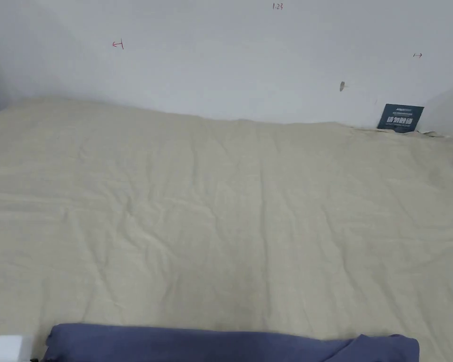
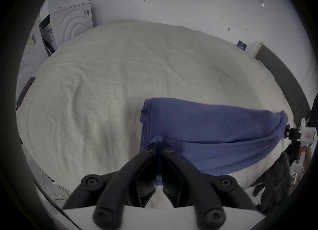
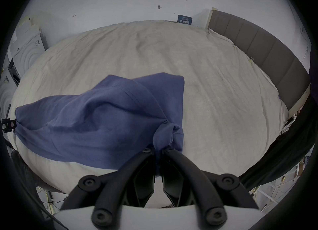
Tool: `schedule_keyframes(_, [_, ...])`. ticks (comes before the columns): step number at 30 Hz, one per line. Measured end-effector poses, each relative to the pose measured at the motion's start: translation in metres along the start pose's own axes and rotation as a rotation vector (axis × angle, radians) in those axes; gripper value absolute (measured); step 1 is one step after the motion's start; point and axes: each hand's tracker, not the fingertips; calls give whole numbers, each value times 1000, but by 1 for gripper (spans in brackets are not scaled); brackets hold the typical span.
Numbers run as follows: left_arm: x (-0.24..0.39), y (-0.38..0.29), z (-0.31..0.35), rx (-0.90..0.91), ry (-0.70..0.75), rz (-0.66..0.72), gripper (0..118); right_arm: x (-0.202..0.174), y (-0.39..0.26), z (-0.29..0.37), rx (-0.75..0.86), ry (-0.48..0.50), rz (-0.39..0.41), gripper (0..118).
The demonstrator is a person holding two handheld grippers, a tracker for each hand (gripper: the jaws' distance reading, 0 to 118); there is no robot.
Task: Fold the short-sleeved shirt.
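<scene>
Head view: the blue shirt (image 1: 230, 344) lies as a long band along the near edge of the bed (image 1: 221, 212), well apart from the wall (image 1: 221, 56). A white part of a gripper housing shows at the bottom left corner. On the wall are small handwritten marks, too small to read reliably, and a dark card (image 1: 400, 117) leans at the back right of the bed; its print I leave unread.

Left gripper view: the left gripper (image 2: 159, 149) has its fingers together, clamped on the layered hem edge of the shirt (image 2: 206, 130). The cloth stretches from it across to the right gripper (image 2: 290, 134), which pinches the bunched far end. A white appliance (image 2: 72, 25) stands beyond the bed's far left corner.

Right gripper view: the right gripper (image 3: 157, 151) has its fingers closed on a gathered wad of shirt (image 3: 96, 121), with a loose flap of cloth just beyond it. A grey headboard (image 3: 258, 47) runs along the right.

The shirt looks light, soft and limp; it sags between the two holds and would crumple if slackened. Stitched hems and seams seem the firmest places to grip.
</scene>
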Motion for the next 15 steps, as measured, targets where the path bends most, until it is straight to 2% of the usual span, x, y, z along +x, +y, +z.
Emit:
schedule_keyframes(2, [-3, 2, 11, 27, -25, 41, 15, -1, 3, 14, 32, -2, 5, 17])
schedule_keyframes(3, [-5, 5, 17, 40, -23, 53, 24, -2, 6, 23, 56, 5, 7, 28])
schedule_keyframes(5, [-7, 10, 30, 85, -24, 63, 46, -4, 12, 41, 96, 13, 9, 42])
schedule_keyframes(7, [-9, 17, 40, 148, -13, 63, 68, -8, 19, 57, 156, 14, 13, 45])
schedule_keyframes(9, [-5, 24, 52, 210, -5, 57, 73, -14, 27, 70, 199, 13, 19, 46])
schedule_keyframes(15, [20, 37, 60, 390, 13, -47, 72, -42, 47, 87, 389, 89, -8, 45])
